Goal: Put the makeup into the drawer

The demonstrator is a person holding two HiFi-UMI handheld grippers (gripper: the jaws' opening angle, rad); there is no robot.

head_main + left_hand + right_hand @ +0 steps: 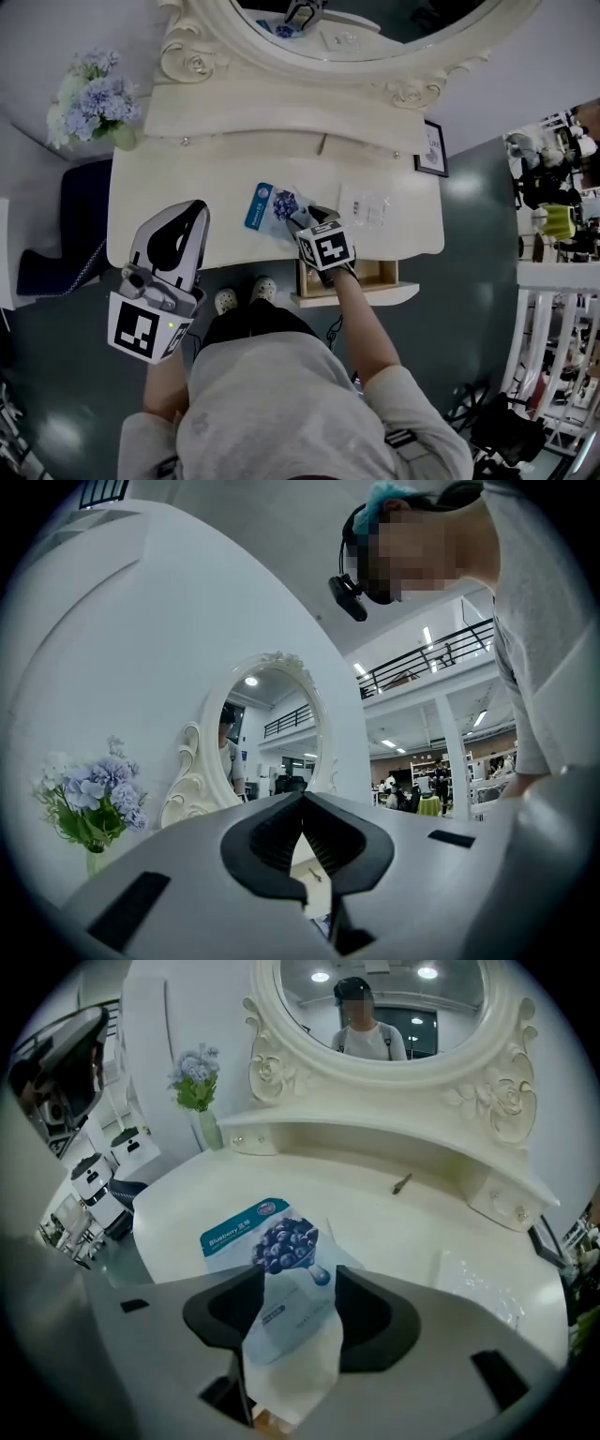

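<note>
Sachet [267, 206] lies mid-surface [187, 169], with the drawer [375, 275] open at the near edge.
A second packet [366, 211] lies just right of the sachet. The mirror [375, 19] stands at the far side, flowers [94, 98] far left, a framed picture [432, 150] far right. The right gripper [291, 1288] hangs over the drawer, its jaws either side of the sachet's near end. The left gripper [187, 211] is over the near left corner.

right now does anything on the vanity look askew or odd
The blueberry sachets lie crooked and overlapping at the tabletop front edge, one between the jaws of the open right gripper. The drawer below is open.
</note>
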